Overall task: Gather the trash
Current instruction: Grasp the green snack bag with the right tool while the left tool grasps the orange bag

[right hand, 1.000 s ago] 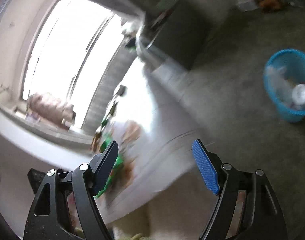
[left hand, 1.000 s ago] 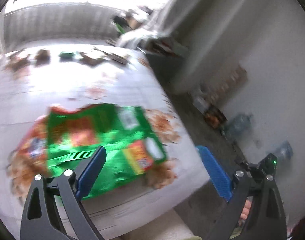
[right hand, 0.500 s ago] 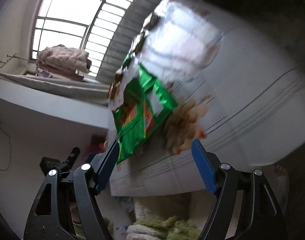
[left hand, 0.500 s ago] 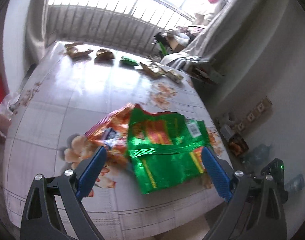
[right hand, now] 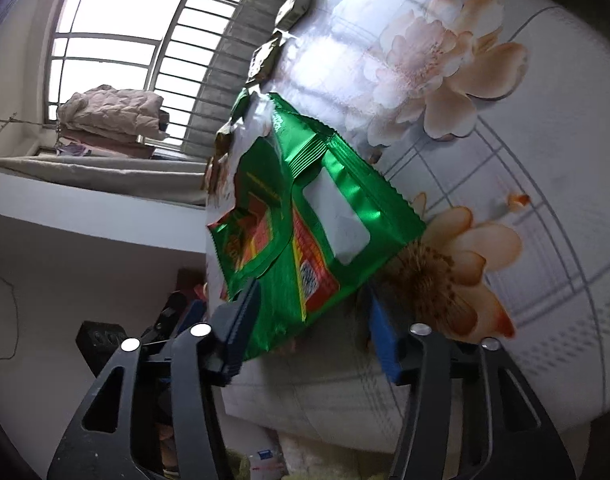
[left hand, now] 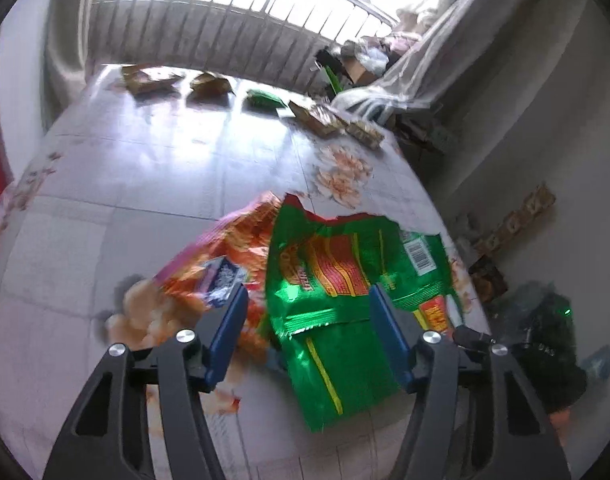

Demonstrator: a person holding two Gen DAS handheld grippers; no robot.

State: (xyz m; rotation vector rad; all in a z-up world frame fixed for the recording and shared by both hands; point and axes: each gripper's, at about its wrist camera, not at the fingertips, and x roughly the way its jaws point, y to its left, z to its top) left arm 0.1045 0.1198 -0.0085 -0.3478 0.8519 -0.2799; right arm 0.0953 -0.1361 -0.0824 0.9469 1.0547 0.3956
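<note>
**Both tongs narrowing over the green wrapper at the table's near edge**

Landmark for these notes: the torn, shiny green foil snack wrapper [left hand: 345,288] lying flat on the white floral-print tablecloth [left hand: 153,184].

In my left wrist view the wrapper's long axis runs from its ragged, red-lined torn mouth at the far end to a corner that pokes toward me at the near table edge. The barcode panel sits on its right side. Tucked under its left flank is one orange-and-purple foil wrapper [left hand: 229,252], slanting away to the far left.

Count: one green wrapper, one orange one. Well beyond the green wrapper, along the far table edge by the railing, I make out about five smaller scraps of packaging [left hand: 149,78]; they are too small to sort surely.

My left gripper [left hand: 307,320] has just been closing. Its blue pads stand apart over the green wrapper's near half, the left pad above the orange wrapper's edge. I see no pinch; it is released.

My right gripper [right hand: 311,320] has also just been closing. From that camera the green wrapper [right hand: 305,220] reaches down between the two pads, its near corner lying against or just in front of the left pad. The right pad is clear of the foil, so nothing is clamped.

Right of the green wrapper, off the table, is cluttered floor.
</note>
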